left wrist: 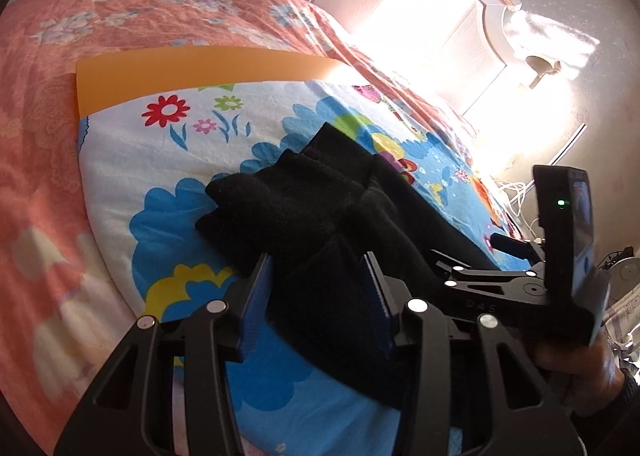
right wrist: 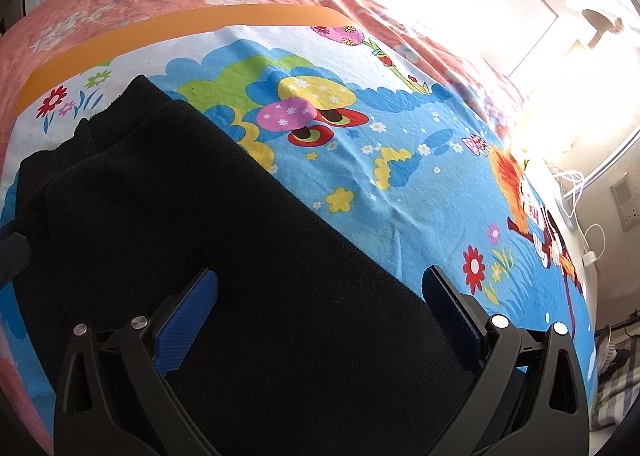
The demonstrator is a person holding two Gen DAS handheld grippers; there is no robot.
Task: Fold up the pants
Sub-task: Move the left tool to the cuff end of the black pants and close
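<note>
- While the left gripper [left wrist: 320,296] stands partly open astride a black fold at lower centre of the left wrist view, whether its blue pads [left wrist: 256,308] pinch the pants [left wrist: 312,208] cannot be told; close squarely on the fold's edge before lifting. Black on black hides the layers.
- In the right wrist view, the right gripper [right wrist: 320,316] gapes wide, gripping nothing, over the pants [right wrist: 240,236] filling lower left on the cartoon sheet [right wrist: 400,176]. Window glare washes out the upper right; the near pants edge is cut off.
</note>
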